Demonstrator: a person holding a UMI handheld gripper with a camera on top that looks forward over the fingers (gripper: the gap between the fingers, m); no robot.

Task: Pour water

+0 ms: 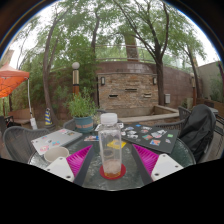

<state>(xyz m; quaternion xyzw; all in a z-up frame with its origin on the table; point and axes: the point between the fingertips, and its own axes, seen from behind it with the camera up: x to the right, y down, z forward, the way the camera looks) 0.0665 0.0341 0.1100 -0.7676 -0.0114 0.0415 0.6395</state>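
Gripper view: your gripper (112,160) is spread wide, its two pink pads (78,158) angled out to either side at the bottom of the scene. It has hold of nothing.

Between the fingers, with a clear gap on both sides, stands a clear plastic bottle (111,148) with a white cap. It is upright on the table, resting on its own base. You can see a yellowish label or tint at mid-height and something red at the bottom; what the red is cannot be made out. Water level inside: cannot tell.

The bottle sits on a round glass table (150,170) with a dark rim. Left of the left finger lies a pale round dish or lid (56,153), and beyond it a flat white sheet or tray (55,138). Beyond the bottle, small mixed items (150,133) are scattered over the far side of the tabletop, too small to name.

A dark chair back (197,130) stands at the table's right side. Further out: a brick wall (128,88), tall trees (110,30) overhead, an orange umbrella (10,80) far left.
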